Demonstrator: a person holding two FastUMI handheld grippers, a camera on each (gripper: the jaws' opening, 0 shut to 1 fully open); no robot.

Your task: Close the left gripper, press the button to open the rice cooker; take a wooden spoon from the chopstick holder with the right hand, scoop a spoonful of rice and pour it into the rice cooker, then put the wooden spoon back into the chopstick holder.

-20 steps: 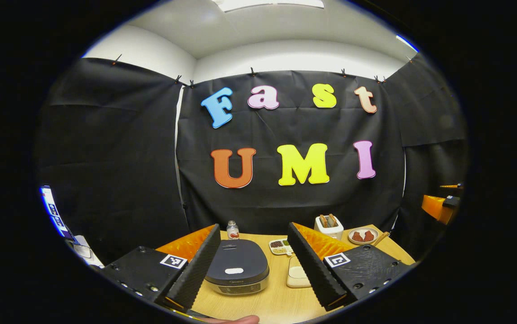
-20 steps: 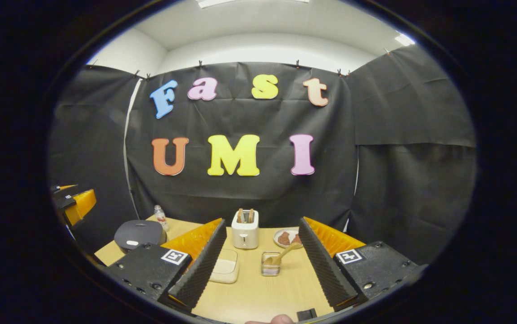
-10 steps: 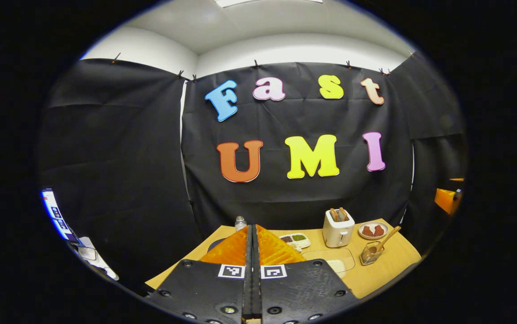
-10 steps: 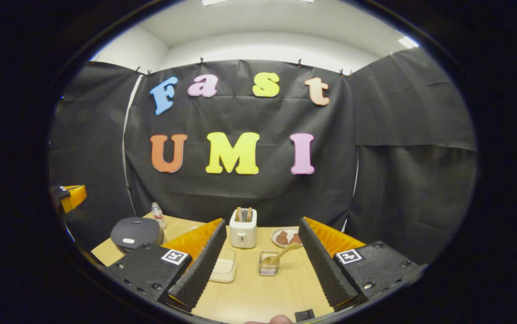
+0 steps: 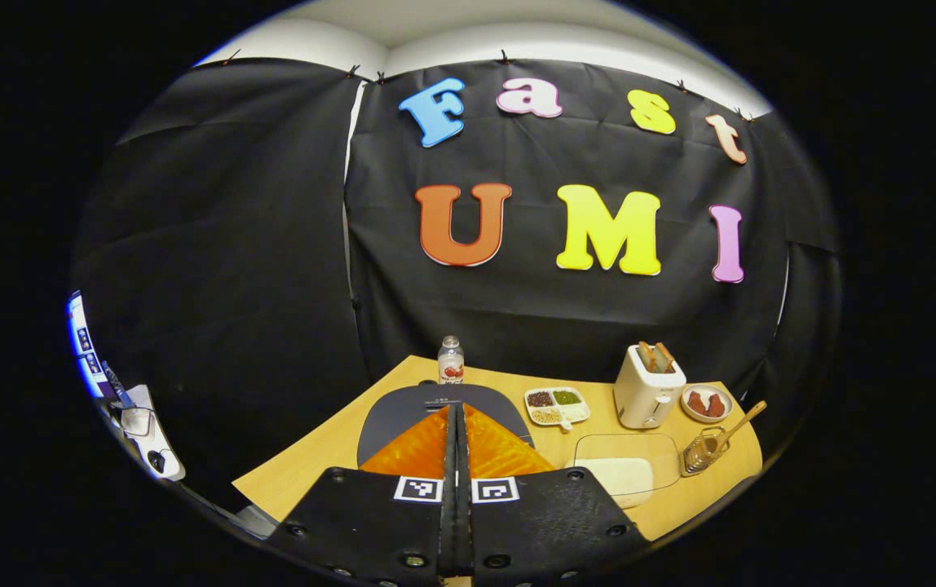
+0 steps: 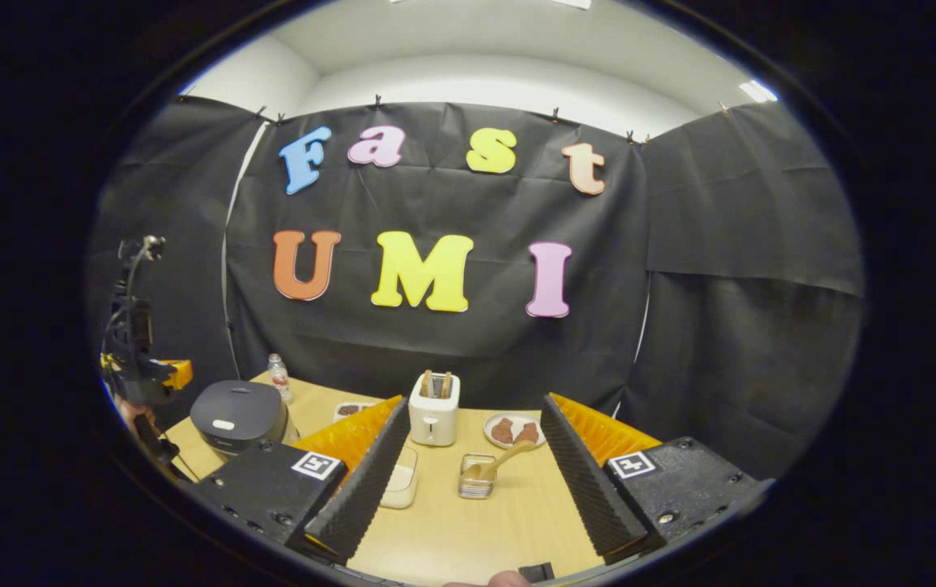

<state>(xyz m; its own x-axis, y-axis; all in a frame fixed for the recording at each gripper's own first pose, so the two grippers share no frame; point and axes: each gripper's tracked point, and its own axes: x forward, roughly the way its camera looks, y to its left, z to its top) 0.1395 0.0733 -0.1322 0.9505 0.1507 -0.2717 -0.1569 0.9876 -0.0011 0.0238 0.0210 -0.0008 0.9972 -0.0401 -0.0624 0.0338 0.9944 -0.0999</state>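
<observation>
Rice cooker [image 6: 240, 416] lid's still down, so left gripper [image 5: 456, 424], jaws pressed together, should push squarely on the button; right gripper [image 6: 472, 456] jaws spread.

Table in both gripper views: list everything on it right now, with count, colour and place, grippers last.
rice cooker: one, dark grey, lid down, table's left end
bottle: one, clear, behind the cooker
divided dish: one, white, holding grains
toaster: one, white, back centre
plate: one, white, right of the toaster
glass container: one, clear, holding rice
chopstick holder: one, wire, holding a wooden spoon
left hand-held gripper: shut, above the cooker
right hand-held gripper: open, facing the holder
</observation>
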